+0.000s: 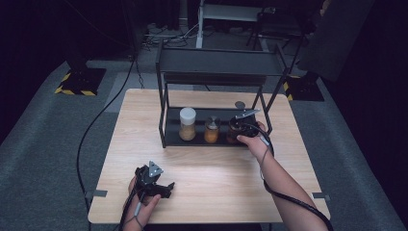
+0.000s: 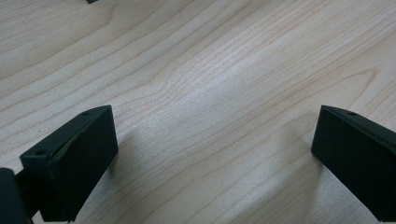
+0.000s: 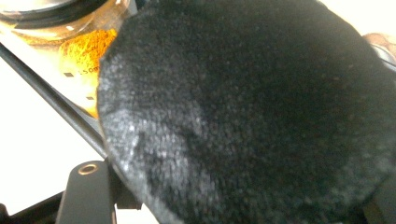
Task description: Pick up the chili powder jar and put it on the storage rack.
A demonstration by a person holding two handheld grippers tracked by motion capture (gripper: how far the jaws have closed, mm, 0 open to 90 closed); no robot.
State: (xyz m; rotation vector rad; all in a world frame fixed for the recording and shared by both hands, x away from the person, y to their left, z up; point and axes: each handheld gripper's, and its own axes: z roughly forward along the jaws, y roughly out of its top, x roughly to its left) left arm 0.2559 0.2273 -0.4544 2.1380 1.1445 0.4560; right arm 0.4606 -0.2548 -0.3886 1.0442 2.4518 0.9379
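now, right claw (image 1: 239,126) clamping round dark-lidded glass jar (image 3: 243,112), grainy wooden table (image 2: 210,70)

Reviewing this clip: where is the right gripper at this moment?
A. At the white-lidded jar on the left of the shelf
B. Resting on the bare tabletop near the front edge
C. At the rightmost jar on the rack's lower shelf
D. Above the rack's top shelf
C: in the high view the right gripper sits at the rightmost jar on the rack's lower shelf, and its own view shows that dark jar lid up close.
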